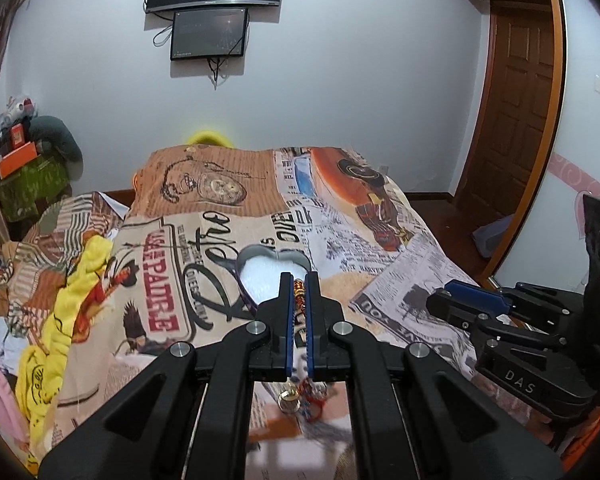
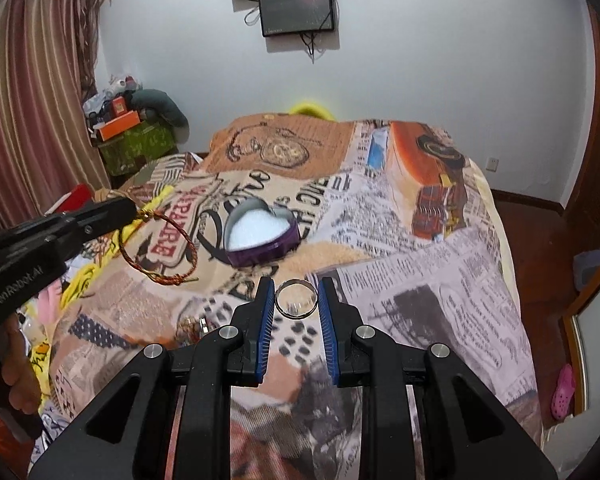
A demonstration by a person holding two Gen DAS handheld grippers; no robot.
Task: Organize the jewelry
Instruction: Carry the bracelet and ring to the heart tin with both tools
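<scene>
A purple heart-shaped box (image 2: 262, 234) with a white lining lies open on the printed bedspread; it also shows in the left wrist view (image 1: 268, 270). My left gripper (image 1: 299, 280) is shut on a red-and-gold braided bracelet (image 2: 160, 248), which hangs in a loop above the bed left of the box. My right gripper (image 2: 296, 284) is shut on a silver ring (image 2: 296, 298), held between its pads just in front of the box. More jewelry (image 1: 304, 396) lies on the bedspread below the left gripper.
The bed (image 2: 420, 260) is covered by a newspaper-print spread. Yellow clothes (image 1: 76, 280) are heaped at its left edge. A cluttered green bin (image 2: 132, 140) stands by the curtain. Wooden floor and a door (image 1: 524, 100) lie to the right.
</scene>
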